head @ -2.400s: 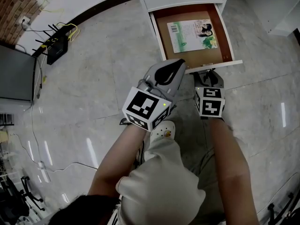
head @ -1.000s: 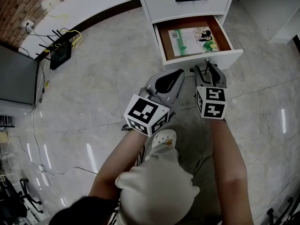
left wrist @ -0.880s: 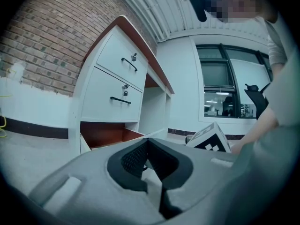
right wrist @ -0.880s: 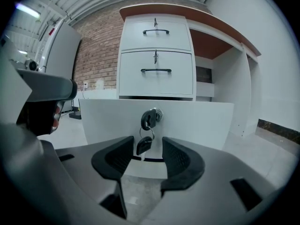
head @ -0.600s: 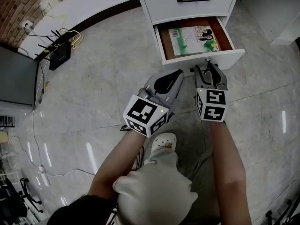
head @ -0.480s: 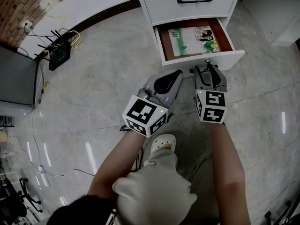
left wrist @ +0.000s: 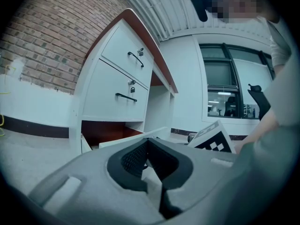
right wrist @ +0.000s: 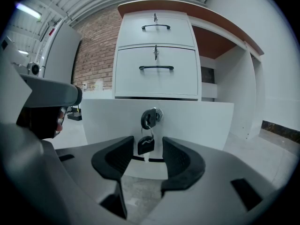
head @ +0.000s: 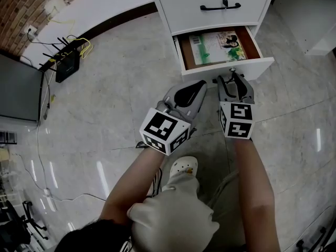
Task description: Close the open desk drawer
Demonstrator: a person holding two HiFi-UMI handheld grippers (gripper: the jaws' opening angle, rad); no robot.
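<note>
Item under task: white desk drawer with a reddish-brown wooden inside (head: 210, 70), lowest in the white pedestal (head: 169, 16). It stands partly out, at 12 o'clock from both grippers in the head view.
Contents: green-and-white printed booklet (head: 218, 42), flat on the drawer bottom and below the rim. It should not obstruct closing.
Right gripper (head: 232, 80): jaws apart, gripping nothing. The tips are at the drawer's front panel, one on each side of the small black key (right wrist: 146, 145) hanging from the lock. The pads do not press on it.
Left gripper (head: 201, 83): jaws together at the tips, nothing between them. It sits at 9 o'clock of the right gripper, just beside the front panel. Contact cannot be confirmed.
Step in hand: judged to be pushing the drawer home, with a modest stretch left to travel.
Recommended method: drive straight toward 12 o'clock along the runners and hold the gripper level. Bear on the flat panel either side of the lock, and leave the jaws apart so the key hangs free.
Risks: a pinched or bent key, a skewed drawer from an off-centre push, and rebound from a hard slam.
Acceptance check: front panel flush with the two white upper drawer fronts (head: 210, 7).
</note>
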